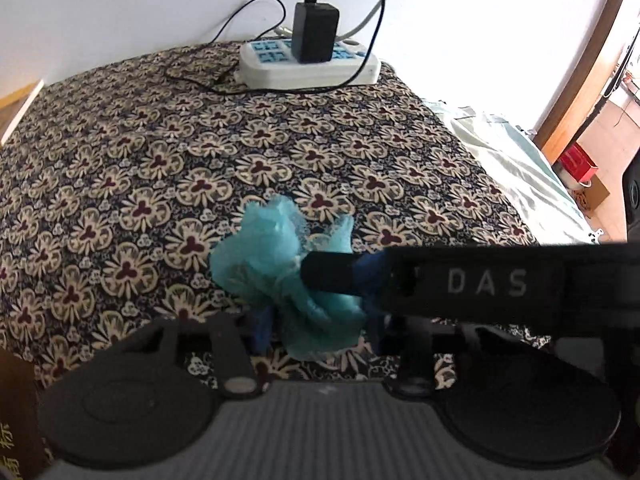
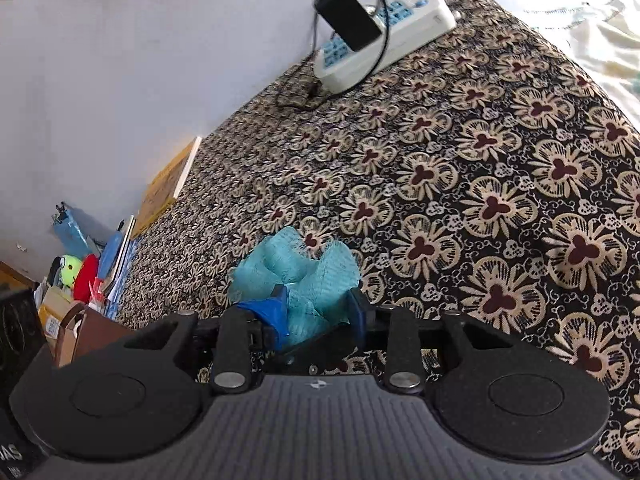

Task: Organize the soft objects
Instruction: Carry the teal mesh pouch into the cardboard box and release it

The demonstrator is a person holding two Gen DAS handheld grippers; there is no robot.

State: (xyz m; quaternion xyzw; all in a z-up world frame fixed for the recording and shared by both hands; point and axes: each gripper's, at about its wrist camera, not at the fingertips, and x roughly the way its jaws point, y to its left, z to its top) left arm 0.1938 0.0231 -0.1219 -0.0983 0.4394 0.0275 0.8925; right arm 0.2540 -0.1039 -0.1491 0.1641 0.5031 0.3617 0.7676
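A teal mesh puff (image 1: 260, 256) (image 2: 288, 264) lies on a dark floral cloth (image 1: 160, 160) (image 2: 480, 160). In the left wrist view my left gripper (image 1: 318, 320) straddles the puff's near end; the mesh fills the gap between its blue fingers (image 1: 262, 328) and looks pinched there. My right gripper (image 1: 320, 278) reaches in from the right, its black finger marked DAS lying across the puff's middle. In the right wrist view the right gripper (image 2: 316, 304) is shut on the puff, with bunched mesh squeezed between its blue fingers (image 2: 276, 312). The puff's far lobes stick out beyond both grippers.
A white power strip (image 1: 308, 64) (image 2: 384, 36) with a black charger and cables sits at the cloth's far edge by the wall. A book (image 2: 172, 184) lies at the left edge. Boxes and toys (image 2: 80, 272) crowd the floor on the left. Pale bedding (image 1: 520, 168) lies on the right.
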